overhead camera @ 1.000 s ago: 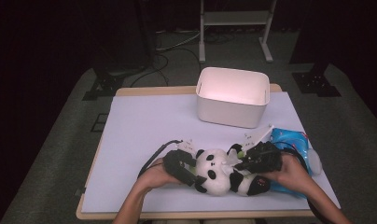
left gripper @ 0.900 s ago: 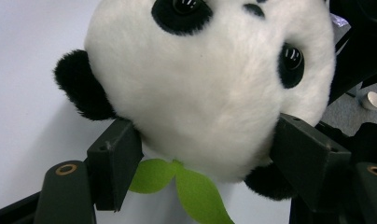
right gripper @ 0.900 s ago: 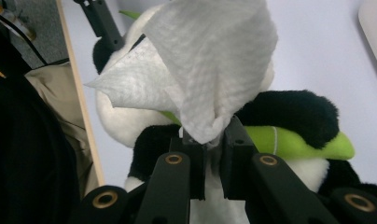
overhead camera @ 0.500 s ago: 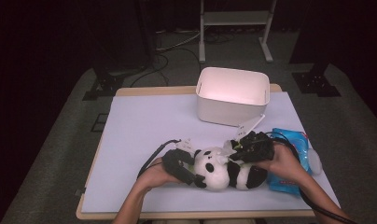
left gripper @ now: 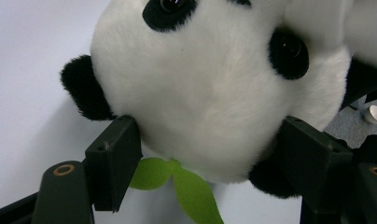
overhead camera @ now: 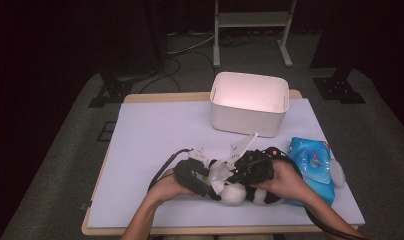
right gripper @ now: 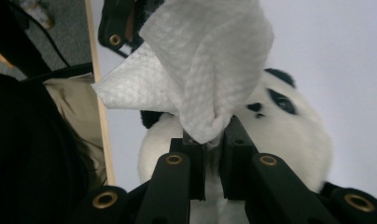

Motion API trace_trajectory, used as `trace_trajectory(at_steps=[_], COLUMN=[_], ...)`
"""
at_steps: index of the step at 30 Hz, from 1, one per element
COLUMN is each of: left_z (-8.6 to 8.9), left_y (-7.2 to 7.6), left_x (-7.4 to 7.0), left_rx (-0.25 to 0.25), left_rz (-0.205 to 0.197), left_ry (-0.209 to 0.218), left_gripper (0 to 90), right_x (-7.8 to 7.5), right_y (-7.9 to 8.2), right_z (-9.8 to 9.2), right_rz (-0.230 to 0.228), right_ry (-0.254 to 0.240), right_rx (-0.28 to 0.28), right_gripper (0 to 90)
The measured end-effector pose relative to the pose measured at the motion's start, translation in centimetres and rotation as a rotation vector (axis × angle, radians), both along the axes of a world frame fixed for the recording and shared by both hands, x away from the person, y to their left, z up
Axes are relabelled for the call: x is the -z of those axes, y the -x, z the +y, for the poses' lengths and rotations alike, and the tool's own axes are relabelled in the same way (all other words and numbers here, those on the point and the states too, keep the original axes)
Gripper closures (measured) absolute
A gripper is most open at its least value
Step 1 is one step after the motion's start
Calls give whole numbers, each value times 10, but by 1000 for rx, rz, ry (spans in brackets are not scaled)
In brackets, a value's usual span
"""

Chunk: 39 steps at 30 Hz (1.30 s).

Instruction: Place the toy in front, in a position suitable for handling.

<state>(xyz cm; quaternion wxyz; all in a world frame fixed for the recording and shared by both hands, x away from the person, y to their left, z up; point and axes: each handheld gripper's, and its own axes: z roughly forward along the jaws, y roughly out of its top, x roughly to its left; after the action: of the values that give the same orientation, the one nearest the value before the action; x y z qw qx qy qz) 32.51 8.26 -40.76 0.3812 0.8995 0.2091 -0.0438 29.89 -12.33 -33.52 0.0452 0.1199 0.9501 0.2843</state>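
The left tool (left gripper: 210, 154) holds the soft, light panda's head (left gripper: 210, 88) between wide jaws; the right tool (right gripper: 213, 140) pinches a thin, tearable wipe (right gripper: 196, 65).

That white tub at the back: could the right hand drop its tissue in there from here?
Probably yes. The right gripper pinches the tissue, and bare mat lies between it and the open tub.

Panda (left gripper: 210, 98): soft fuzzy plush, shiny eyes, cloth leaf (left gripper: 177, 184) at bottom. Wipe (right gripper: 200, 74), top middle: white bumpy paper. Jaws: matt black plastic w/ brass rings. Box (overhead camera: 250, 102): smooth plastic. Table (overhead camera: 155, 135): matt, wood edge.
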Motion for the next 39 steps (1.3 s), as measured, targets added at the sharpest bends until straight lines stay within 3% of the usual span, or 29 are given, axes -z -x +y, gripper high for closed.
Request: trace_trajectory(at_steps=[4,8,13,20,23,25,32,39], left_z=[1,2,-1,-2,-3,-1,-1,-3], left_y=[0,-1,1,1,1,-1,1,2], left_x=[0,-1,-2,-2,-1,1,0,-1], left_rx=[4,4,11,22,22,18,29,40], left_rz=[1,-1,-3,8,4,17,6,-3], left_ry=[5,19,24,46,29,40,34,33], left_gripper=[244,244,248,248,248,247,247,247], right_x=[3,0,-1,0,1,1,-12,-12], right_y=[2,4,9,6,4,2,-13,-19], right_z=[0,-12,-18,-4,7,9,-15,-26], right_rz=[10,29,24,16,25,21,8,29], right_ry=[-2,-9,-2,-6,-2,5,-36,-56], right_rx=[-8,-8,-3,-18,-33,-38,38,64], right_gripper=[818,818,818,817,817,817,813,811])
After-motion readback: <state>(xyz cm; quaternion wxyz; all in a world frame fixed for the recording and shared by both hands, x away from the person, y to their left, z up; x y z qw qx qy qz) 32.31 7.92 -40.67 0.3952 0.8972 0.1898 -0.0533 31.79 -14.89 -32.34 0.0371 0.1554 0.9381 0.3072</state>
